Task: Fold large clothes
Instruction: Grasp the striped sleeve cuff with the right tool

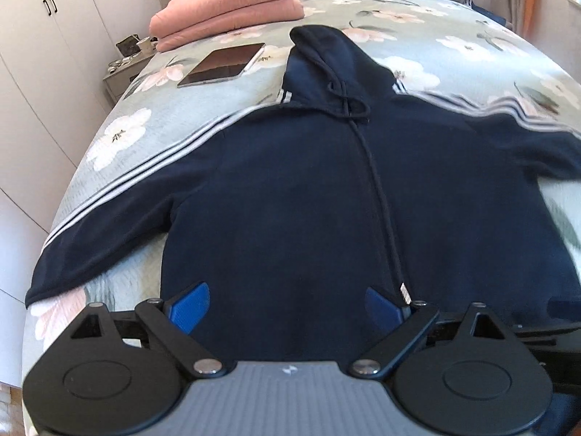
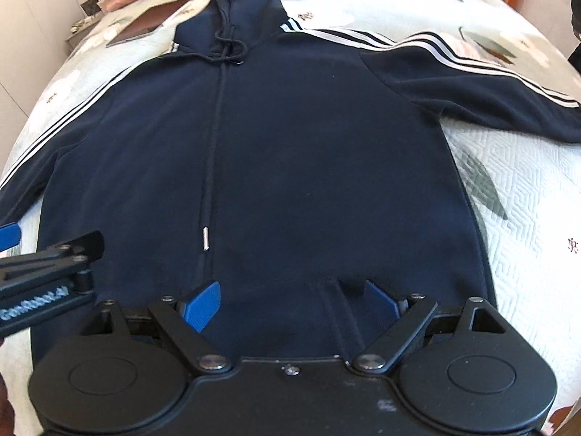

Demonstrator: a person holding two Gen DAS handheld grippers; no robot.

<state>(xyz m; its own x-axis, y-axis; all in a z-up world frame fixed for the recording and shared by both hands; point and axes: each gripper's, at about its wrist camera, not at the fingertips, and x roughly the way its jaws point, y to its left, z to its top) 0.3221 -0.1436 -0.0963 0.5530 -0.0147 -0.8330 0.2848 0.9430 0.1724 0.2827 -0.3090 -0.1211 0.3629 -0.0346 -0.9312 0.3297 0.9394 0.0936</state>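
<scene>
On bed, flat navy hoodie

Left gripper: jaws standing wide apart, blue fingertips splayed outward, nothing lying between them; pointing forward and tilting slightly downward. Right gripper: jaws likewise spread wide, blue pads facing inward with nothing pinched; sitting level beside its partner. In the right wrist view, the left gripper is showing at the left edge, close alongside, one blue tip visible.
</scene>
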